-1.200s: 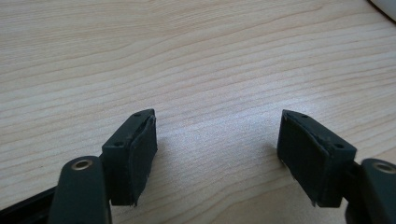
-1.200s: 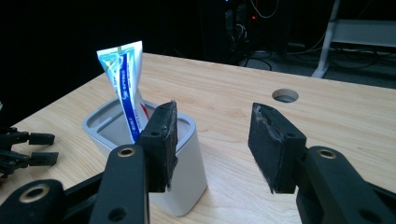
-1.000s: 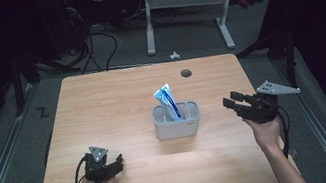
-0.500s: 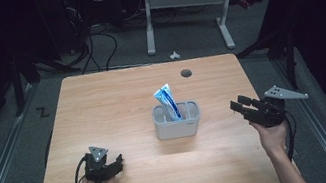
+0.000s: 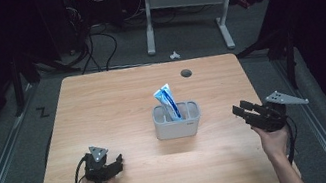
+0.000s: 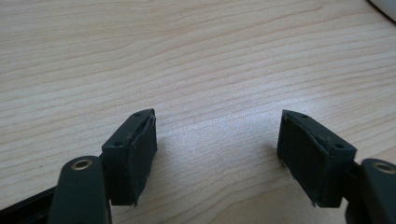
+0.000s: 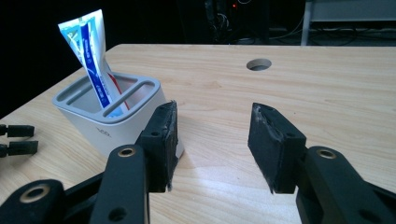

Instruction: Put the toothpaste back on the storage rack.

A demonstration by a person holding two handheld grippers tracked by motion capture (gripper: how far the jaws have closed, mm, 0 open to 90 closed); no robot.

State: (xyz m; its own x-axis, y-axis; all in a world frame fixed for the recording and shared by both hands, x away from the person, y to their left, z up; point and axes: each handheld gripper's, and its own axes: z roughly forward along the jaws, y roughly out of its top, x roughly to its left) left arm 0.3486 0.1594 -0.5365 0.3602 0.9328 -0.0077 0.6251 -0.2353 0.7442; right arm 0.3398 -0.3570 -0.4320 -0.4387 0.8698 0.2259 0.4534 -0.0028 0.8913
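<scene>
The right tool point(image 7: 212, 144) stands with its jaws apart and nothing between them, low over the bare table point(image 7: 327, 93). Just beyond its left jaw, and a little to that side, sits the grey holder point(image 7: 109, 123), with the toothpaste tube point(image 7: 91, 56) standing tilted in one of its slots, crimped end up. In the high view the left tool point(image 5: 105, 166) rests well apart from the holder, near the table's front edge; its own view shows its jaws point(image 6: 217, 154) wide open over empty wood.

The likeliest trouble, as I judge it, is the right tool's near jaw catching the holder's wall on the way in: the holder looks light and unsecured, so a nudge could slide or tip it. The tube leans loosely, so a grip taken too high on the flat crimp might only bend it, and a pull off the slot's line could drag the holder along. With the left tool that far off, nothing steadies the holder.
</scene>
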